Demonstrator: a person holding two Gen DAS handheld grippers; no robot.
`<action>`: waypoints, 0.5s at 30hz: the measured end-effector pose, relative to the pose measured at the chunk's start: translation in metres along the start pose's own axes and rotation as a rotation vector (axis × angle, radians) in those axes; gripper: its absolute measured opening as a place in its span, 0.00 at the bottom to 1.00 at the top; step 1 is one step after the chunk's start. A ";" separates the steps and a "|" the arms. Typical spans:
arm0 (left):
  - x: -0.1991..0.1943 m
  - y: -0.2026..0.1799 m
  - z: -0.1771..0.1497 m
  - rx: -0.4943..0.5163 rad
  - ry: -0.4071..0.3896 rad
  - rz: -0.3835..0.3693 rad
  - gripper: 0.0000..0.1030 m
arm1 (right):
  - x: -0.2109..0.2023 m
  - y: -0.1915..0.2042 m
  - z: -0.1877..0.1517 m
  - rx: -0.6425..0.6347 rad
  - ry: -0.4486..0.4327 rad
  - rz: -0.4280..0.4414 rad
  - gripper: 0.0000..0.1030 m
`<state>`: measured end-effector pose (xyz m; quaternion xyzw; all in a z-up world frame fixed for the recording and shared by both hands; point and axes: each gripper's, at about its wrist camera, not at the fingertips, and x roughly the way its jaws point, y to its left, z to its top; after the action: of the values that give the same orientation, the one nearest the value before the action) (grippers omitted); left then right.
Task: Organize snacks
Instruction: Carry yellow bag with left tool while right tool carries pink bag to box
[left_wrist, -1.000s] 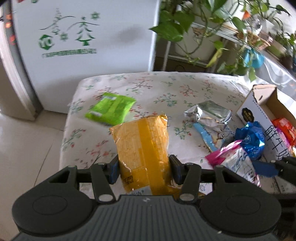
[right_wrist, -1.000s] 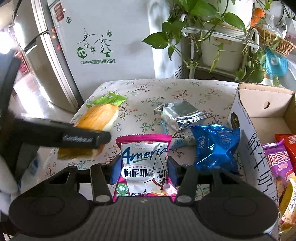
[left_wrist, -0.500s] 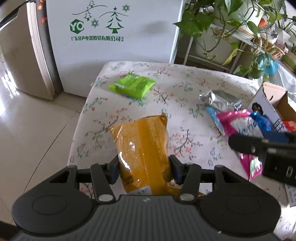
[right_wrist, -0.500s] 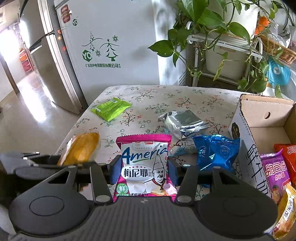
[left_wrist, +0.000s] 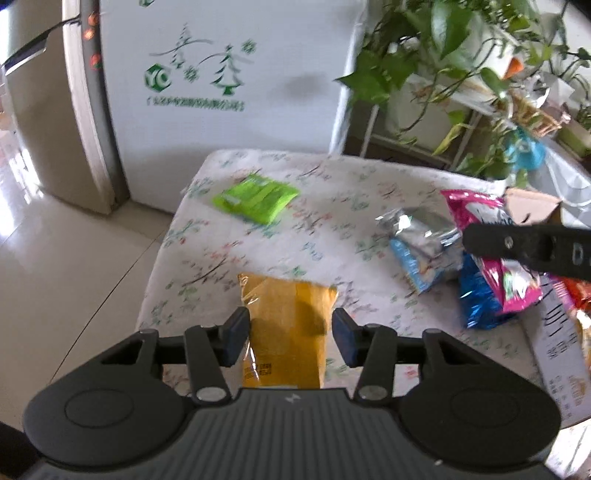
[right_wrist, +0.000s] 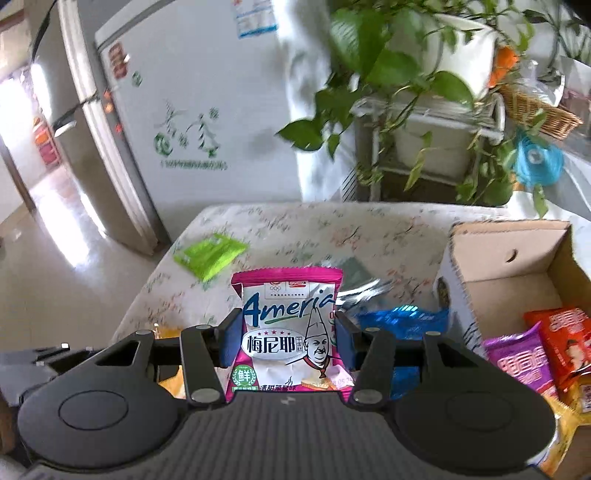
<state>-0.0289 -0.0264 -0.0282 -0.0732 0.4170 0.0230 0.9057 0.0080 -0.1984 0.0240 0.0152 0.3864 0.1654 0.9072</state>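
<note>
Yellow first, from the left wrist: clamping the yellow packet (left_wrist: 291, 306) in the left gripper (left_wrist: 291, 334), jaws having just been closing tighter, pads pressing both long edges. Holding it lengthwise along the fingers, top seam pointing away. Finding the cardboard box (left_wrist: 532, 206) far to the right, only 1 flap showing, the rest being cut off by the frame edge. Crossing in front of the box: the right gripper (left_wrist: 471, 240), carrying the pink packet (left_wrist: 476, 210) and judged nearer the box than the left. Blurring throughout, so making no call on whether the yellow packet is clear of the tablecloth (left_wrist: 332, 177).

Pink next, from the right wrist: gripping the pink packet (right_wrist: 288, 314) at both side edges in the right gripper (right_wrist: 288, 338), long axis along the fingers, print upright. Facing the box (right_wrist: 509, 251) just to the right, open top showing. Judging the coming move as a short swing rightward over the box's near wall. Hiding low and far left of the box: the left gripper (right_wrist: 37, 358), dark and hard to read, with only a sliver of yellow packet (right_wrist: 173, 384) peeking out.
</note>
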 end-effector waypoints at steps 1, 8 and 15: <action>0.000 -0.003 0.002 0.004 -0.001 -0.007 0.45 | -0.002 -0.004 0.003 0.010 -0.006 -0.003 0.56; 0.004 -0.011 -0.001 0.087 0.041 0.000 0.56 | -0.011 -0.037 0.012 0.141 -0.005 -0.009 0.56; 0.018 -0.009 -0.010 0.144 0.117 -0.008 0.82 | -0.018 -0.044 0.016 0.182 -0.026 0.008 0.56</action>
<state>-0.0238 -0.0374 -0.0473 -0.0110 0.4693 -0.0151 0.8828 0.0202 -0.2437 0.0410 0.1011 0.3881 0.1330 0.9063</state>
